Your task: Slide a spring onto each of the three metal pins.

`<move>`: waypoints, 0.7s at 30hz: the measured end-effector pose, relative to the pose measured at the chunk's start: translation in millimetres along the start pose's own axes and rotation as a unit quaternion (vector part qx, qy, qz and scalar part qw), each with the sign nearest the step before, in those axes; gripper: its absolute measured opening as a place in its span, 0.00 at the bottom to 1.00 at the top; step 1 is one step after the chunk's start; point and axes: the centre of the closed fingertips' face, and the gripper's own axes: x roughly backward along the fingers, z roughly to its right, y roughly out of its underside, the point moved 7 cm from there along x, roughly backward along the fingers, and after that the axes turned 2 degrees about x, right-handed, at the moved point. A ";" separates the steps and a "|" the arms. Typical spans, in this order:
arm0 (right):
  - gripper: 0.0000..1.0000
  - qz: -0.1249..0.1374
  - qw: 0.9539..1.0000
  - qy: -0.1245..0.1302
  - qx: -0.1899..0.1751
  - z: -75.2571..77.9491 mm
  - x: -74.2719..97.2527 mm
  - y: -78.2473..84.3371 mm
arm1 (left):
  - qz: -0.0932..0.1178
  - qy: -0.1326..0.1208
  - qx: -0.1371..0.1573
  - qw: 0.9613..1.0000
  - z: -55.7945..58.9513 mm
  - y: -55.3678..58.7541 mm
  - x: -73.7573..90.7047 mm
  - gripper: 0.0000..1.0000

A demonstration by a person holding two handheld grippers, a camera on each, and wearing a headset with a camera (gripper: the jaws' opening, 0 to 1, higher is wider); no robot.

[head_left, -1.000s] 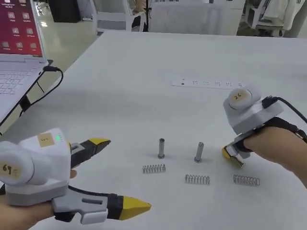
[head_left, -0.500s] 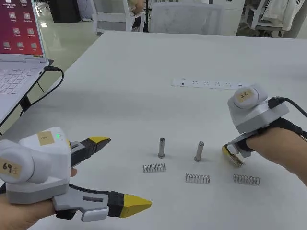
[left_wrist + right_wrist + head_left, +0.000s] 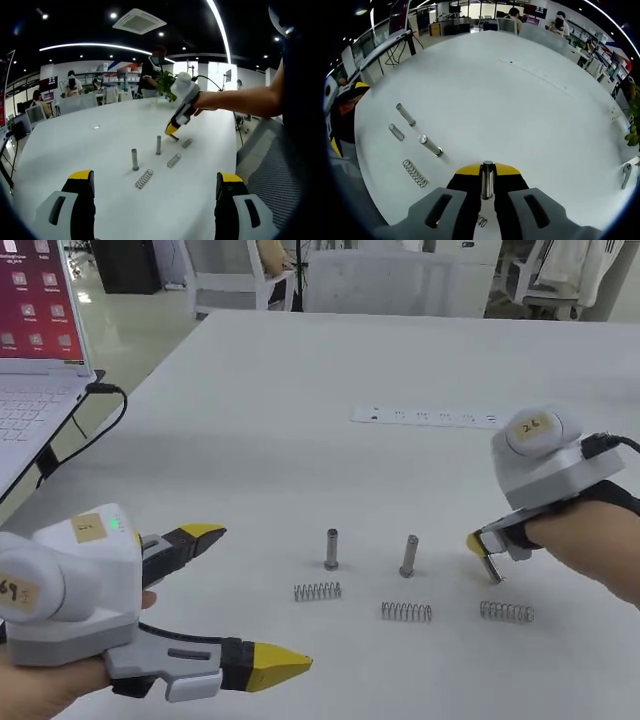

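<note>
Currently the right gripper is clamped on the third pin, whose long axis runs along the jaws, partly hidden between them. Two pins stand upright on the counter, and three springs lie flat nearby. The left gripper gapes wide.

the left gripper and the right gripper share blocky white-and-grey housings and black jaws capped in yellow, the left bearing a green light and tan stickers, one handwritten "69", the right a round sticker marked "26", a black cable and a black wrist strap.
</note>
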 end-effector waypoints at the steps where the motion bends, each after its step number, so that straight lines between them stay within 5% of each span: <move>1: 0.05 0.002 1.000 0.000 -0.001 0.2 1.7 -0.7 | 0.001 0.000 0.000 1.000 0.1 -0.3 0.2 0.99; 21: 0.05 0.021 1.000 0.003 -0.008 2.2 13.0 -1.0 | 0.003 0.001 -0.006 1.000 2.7 -4.3 1.0 0.99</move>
